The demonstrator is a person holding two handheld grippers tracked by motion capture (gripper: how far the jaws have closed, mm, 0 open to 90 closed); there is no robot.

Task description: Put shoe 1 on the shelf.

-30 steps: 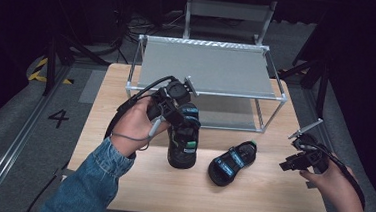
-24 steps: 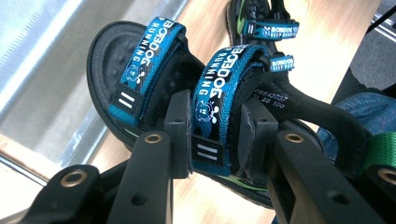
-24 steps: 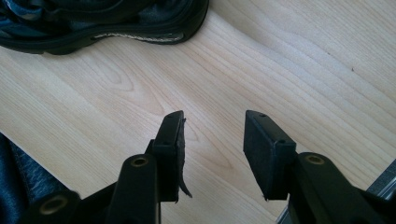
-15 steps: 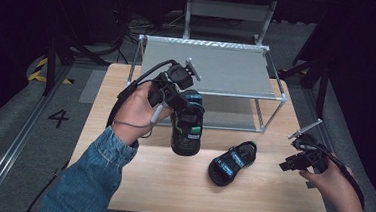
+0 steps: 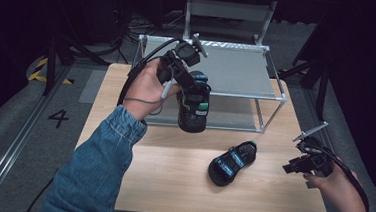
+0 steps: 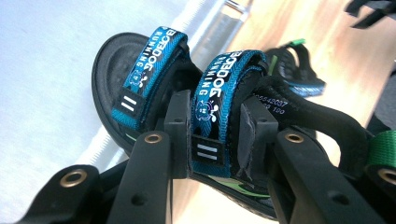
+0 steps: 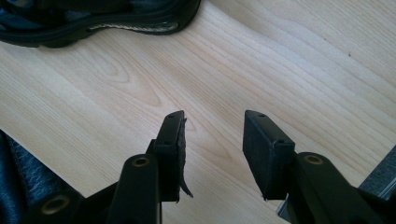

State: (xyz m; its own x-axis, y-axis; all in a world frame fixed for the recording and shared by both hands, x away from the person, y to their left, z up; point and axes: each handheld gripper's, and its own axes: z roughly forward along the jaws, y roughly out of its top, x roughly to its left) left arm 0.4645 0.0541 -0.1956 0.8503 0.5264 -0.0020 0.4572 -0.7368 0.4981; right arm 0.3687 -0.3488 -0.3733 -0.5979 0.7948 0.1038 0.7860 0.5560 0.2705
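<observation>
The left hand-held gripper (image 5: 193, 89) is squeezing the blue strap of a black sandal (image 5: 194, 106) and holding it up in the air, in front of the metal shelf rack (image 5: 272, 94) at the back of the desk (image 5: 171, 180). The other sandal (image 5: 232, 161) is lying on the desk to the right. The right hand-held gripper (image 7: 212, 140) is sitting low over the desk near it, jaws open with nothing between them.

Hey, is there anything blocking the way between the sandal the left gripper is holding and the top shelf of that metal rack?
Nothing visible does. The left gripper holds the sandal by a blue strap at the front edge of the rack, and its top shelf lies bare.
</observation>
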